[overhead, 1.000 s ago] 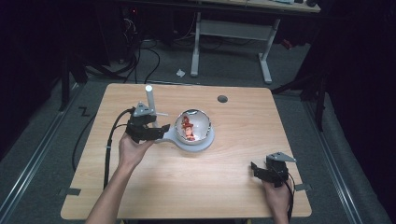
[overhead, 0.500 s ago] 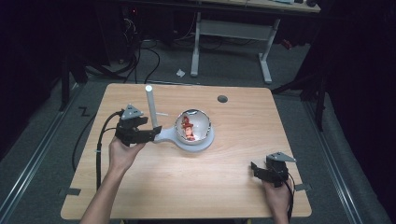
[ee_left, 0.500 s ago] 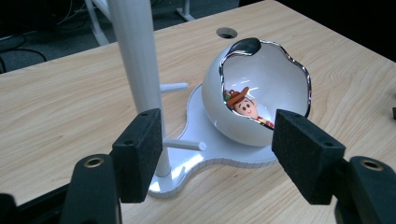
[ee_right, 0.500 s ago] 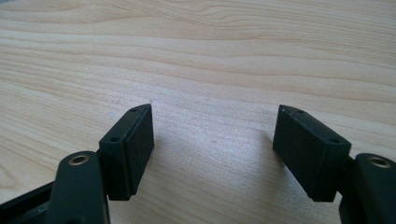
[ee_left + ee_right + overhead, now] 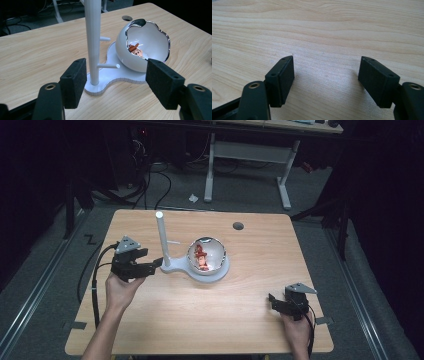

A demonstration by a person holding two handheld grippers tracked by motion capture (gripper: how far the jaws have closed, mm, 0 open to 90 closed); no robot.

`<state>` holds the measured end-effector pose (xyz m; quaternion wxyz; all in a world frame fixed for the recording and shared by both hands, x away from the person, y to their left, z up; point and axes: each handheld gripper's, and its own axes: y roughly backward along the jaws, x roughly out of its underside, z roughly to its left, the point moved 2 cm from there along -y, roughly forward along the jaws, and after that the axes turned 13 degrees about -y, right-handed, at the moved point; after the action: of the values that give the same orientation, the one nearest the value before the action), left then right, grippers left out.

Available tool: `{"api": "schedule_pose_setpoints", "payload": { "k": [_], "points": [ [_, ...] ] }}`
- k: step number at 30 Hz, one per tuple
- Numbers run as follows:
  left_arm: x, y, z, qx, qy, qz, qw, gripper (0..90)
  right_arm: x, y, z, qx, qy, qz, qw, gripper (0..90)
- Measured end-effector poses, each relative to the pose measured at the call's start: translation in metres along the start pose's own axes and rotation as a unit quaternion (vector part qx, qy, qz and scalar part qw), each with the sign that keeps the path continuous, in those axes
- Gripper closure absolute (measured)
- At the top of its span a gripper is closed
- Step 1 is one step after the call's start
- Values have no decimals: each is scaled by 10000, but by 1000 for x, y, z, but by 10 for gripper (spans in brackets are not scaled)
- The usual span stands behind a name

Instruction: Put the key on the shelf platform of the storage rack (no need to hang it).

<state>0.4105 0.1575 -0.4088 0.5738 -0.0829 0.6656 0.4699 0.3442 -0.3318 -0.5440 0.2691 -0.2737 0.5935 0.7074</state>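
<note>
Beside white stand (image 5: 172, 265), left claw (image 5: 154, 265), jaws apart

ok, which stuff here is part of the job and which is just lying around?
In the job:
- white stand with pegs, on its base
- eggshell bowl with a small figure inside
- left tool, open, at the stand's base

Lying about:
- right tool, open, idle over bare table
- table's cable hole

Pale matt wood-grain table (image 5: 250, 320); glossy white eggshell bowl (image 5: 147, 47); smooth white plastic stand (image 5: 93, 37)
</note>
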Motion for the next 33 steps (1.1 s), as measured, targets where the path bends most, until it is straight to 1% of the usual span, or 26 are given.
{"api": "schedule_pose_setpoints", "payload": {
  "k": [3, 12, 19, 22, 33],
  "points": [
    [2, 3, 1, -42, -34, 44, 10000, 339, 0, 0, 0, 0, 0, 0, 10000, 294],
    [12, 10, 2, -137, -23, 106, 9998, 338, 0, 0, 0, 1, 0, -1, 10000, 294],
    [18, 14, 3, -165, 43, 86, 9998, 337, 0, 0, 0, 0, 1, 0, 10000, 294],
    [20, 16, 3, -193, 17, 128, 9997, 336, 0, 0, 0, 1, -1, 0, 10000, 294],
    [30, 23, 4, -288, 118, 108, 9995, 335, 0, 0, 0, 0, 1, 0, 10000, 294]
  ]
}}
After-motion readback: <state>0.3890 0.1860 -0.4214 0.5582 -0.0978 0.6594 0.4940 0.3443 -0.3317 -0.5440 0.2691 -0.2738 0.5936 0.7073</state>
